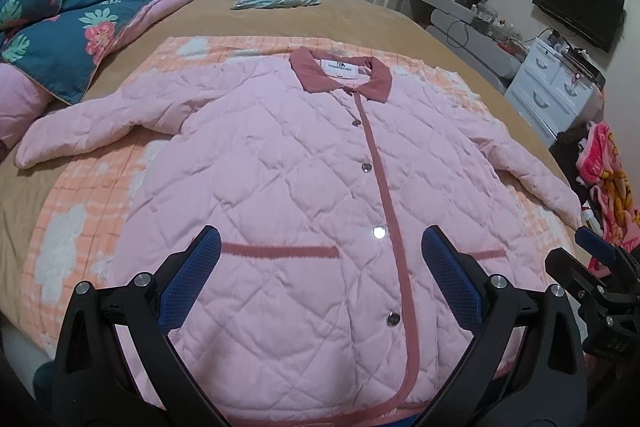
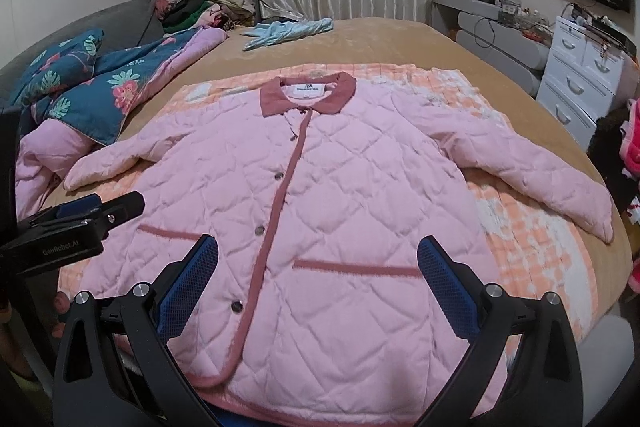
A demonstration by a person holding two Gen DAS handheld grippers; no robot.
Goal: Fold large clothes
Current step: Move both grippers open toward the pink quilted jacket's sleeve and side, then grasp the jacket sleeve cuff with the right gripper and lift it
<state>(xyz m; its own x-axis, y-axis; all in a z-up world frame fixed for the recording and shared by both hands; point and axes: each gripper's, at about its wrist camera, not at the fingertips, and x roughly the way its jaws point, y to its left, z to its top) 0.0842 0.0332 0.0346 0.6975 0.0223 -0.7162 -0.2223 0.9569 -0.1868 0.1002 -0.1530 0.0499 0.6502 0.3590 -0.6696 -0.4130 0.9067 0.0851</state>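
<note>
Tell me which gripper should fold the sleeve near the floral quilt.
Left. The left gripper hangs open on that side of the jacket, nearer the sleeve; the right gripper is farther away.

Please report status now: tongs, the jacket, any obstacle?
Left tongs open, right tongs open, both empty above the hem. Pink quilted jacket flat, buttoned, sleeves spread, unfolded. Nothing on it.

One pink jacket (image 1: pixel 280 187), two sleeves, four snaps showing, two pocket trims, one blanket (image 1: pixel 72 227).
</note>
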